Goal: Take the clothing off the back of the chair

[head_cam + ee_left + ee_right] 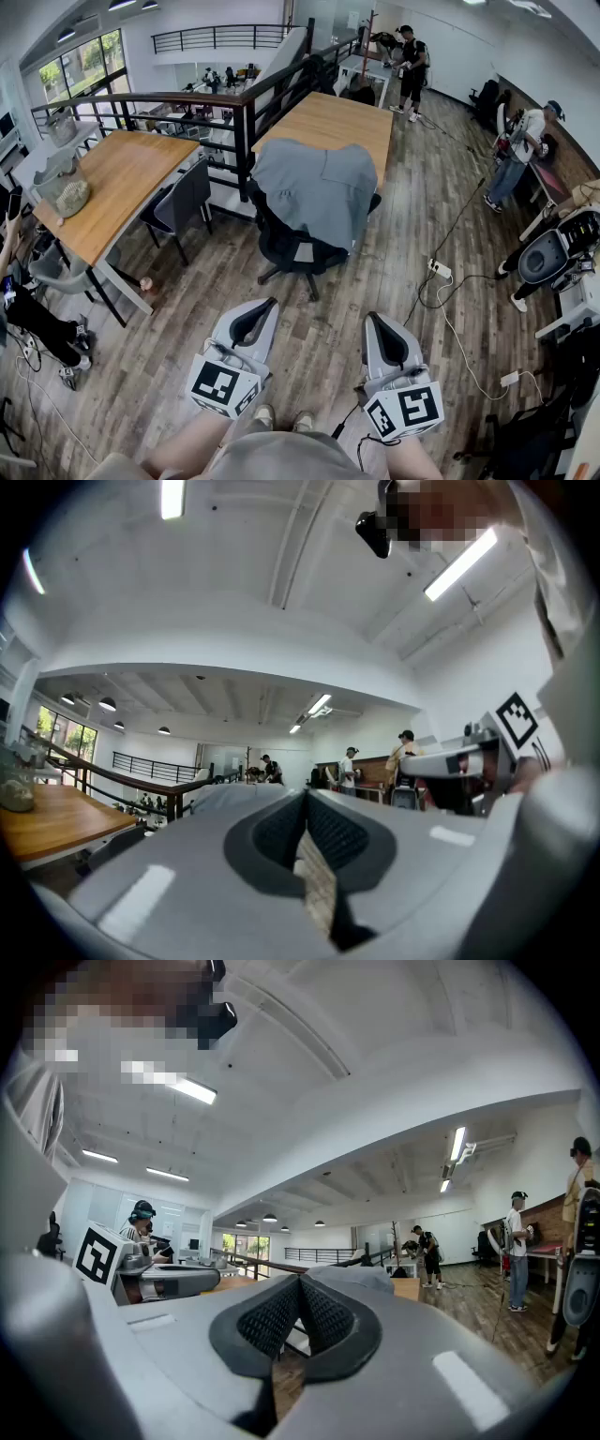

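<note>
Wood-plank flooring [375, 272] runs through an open office with long wooden tables. A black office chair [291, 248] stands at 12 o'clock from the person, pushed up to the near end of the middle table [333, 117]. The grey clothing [314, 192] is draped over the chair's back, covering it from the top edge down past the armrests. It lies well apart from both tools.

The left gripper [265, 307] and the right gripper [373, 322] are held side by side low in the head view, both level. The left one angles slightly toward 1 o'clock and the right one toward 11 o'clock, so both point at the chair. In the left gripper view the left gripper's [305, 803] ribbed pads [281, 832] meet in a closed seam with nothing between them. The clothing [248, 794] shows just above the tips at 12 o'clock. The right gripper [300, 1283] is likewise closed and empty, and the clothing [361, 1279] rises just past its tips at 1 o'clock.

The only print in view is the black-and-white square marker on each cube, the left cube [223, 384] and the right cube [406, 410]; these are patterns, not letters. A second table [122, 178] sits at 10 o'clock, and a white power strip [439, 269] lies on the floor at 2 o'clock.
</note>
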The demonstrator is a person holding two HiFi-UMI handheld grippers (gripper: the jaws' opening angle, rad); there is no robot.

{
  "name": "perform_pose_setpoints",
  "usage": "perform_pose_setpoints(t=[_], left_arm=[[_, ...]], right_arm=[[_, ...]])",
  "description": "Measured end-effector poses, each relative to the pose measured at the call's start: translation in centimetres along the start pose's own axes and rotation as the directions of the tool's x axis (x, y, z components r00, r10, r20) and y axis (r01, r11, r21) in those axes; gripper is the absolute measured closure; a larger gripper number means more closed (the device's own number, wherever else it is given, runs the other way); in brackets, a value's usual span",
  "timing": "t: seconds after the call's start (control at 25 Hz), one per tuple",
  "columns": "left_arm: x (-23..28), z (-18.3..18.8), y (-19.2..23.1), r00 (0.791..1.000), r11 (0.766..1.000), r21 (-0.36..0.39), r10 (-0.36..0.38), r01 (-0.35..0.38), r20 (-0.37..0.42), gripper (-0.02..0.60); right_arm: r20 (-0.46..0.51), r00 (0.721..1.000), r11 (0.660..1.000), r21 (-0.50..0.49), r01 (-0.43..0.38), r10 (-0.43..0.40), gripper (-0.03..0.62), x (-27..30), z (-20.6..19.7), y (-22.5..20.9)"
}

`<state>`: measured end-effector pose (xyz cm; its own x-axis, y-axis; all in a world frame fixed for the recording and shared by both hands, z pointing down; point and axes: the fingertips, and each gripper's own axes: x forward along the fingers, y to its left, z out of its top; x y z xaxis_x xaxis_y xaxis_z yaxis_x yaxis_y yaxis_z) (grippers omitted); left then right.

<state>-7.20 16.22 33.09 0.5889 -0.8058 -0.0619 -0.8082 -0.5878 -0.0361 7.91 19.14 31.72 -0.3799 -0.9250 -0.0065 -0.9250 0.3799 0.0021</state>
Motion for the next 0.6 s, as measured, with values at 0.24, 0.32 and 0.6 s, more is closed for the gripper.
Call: perform_pose_setpoints(t=[0.24,0.32,0.6], left_arm=[[0.2,1.1,-0.5,1.000,1.000,0.017,-0.016,0.016,0.009,0.586],[0.2,1.1,-0.5,1.000,1.000,0.019,-0.014,0.013,0.006,0.586],[0.9,0.9,-0.7,1.000,1.000,0.028,-0.004,0.004,0.001,0.586]], right_arm=[[0.035,0.999,0.999,0.026,0.028,-0.029,0.595,-0.2,1.2,-1.0],[0.039,0.999,0.999,0.027,0.032,-0.033,0.595,-0.4,1.4,-1.1],[0.012,0.999,0.999,0.021,0.032,-0.032,0.595,-0.1,0.6,-1.3]])
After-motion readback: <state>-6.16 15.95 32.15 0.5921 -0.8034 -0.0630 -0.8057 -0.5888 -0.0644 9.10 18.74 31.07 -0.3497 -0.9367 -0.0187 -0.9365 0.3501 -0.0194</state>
